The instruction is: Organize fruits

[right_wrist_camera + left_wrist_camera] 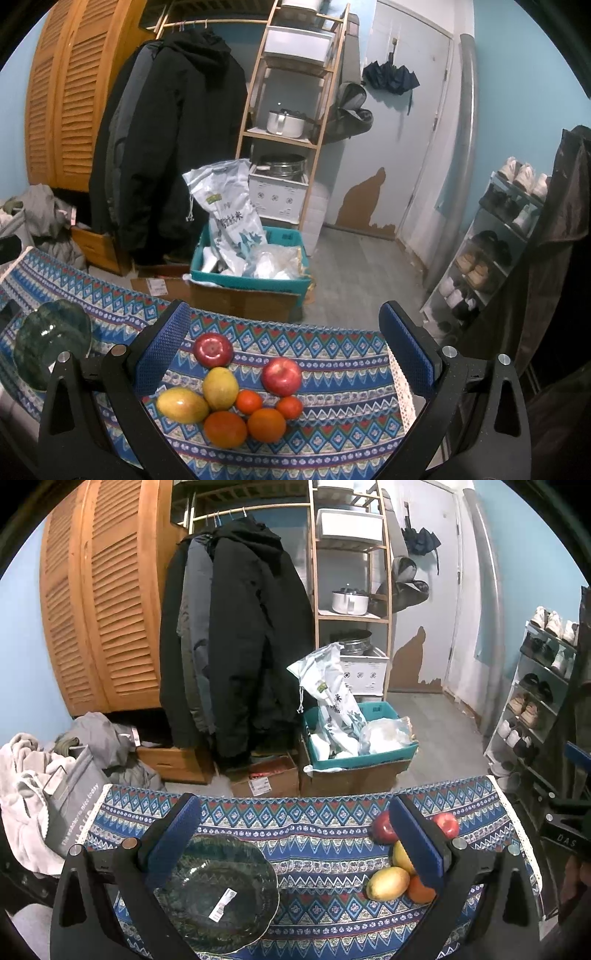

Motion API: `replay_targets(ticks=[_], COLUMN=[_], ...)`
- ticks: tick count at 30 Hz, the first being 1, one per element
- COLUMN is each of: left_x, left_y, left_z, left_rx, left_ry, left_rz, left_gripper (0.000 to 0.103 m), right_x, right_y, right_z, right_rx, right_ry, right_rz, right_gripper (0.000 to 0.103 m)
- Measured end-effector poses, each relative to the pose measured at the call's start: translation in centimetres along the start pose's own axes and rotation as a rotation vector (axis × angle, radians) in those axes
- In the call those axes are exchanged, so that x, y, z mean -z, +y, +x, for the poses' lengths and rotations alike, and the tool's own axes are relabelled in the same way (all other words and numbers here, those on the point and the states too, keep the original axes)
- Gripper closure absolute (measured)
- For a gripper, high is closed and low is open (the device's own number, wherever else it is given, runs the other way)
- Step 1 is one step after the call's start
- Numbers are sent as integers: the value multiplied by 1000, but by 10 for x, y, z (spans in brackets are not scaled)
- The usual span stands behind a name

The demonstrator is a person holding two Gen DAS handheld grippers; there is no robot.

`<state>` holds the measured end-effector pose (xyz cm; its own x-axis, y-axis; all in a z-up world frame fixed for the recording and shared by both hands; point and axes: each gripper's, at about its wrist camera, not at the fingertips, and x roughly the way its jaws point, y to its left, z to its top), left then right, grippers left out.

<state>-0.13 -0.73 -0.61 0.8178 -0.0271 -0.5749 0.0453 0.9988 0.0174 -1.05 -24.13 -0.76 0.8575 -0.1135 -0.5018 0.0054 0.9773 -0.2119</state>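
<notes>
A green glass plate [218,890] with a white sticker lies on the patterned tablecloth [317,849], low between the fingers of my open, empty left gripper [291,830]. It also shows at the far left of the right wrist view [51,343]. A pile of fruit sits under my open, empty right gripper [284,339]: two red apples [213,349] [281,376], two yellow mangoes [220,387] [182,404] and several oranges [266,424]. In the left wrist view the fruit lies at the right: apples [384,827], a mango [388,883], partly hidden by the right finger [417,842].
The table's far edge drops to cardboard boxes [240,302] and a teal bin [255,273] holding bags. Behind stand hanging coats [236,635], a wooden shelf [351,590], a louvred wardrobe [99,609] and a shoe rack [491,258] at the right. A clothes pile [44,782] lies left.
</notes>
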Motion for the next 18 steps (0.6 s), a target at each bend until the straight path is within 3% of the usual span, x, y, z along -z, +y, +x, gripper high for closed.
replay_targets(ticks=[18], left_x=[0], left_y=[1], left_z=[-1], left_rx=[3], left_ry=[-1], left_rz=[-2], left_gripper=[1], right_x=[-2], right_y=[-2], right_z=[-1], right_rx=[2], right_ry=[4], right_rz=[7], right_gripper=[3])
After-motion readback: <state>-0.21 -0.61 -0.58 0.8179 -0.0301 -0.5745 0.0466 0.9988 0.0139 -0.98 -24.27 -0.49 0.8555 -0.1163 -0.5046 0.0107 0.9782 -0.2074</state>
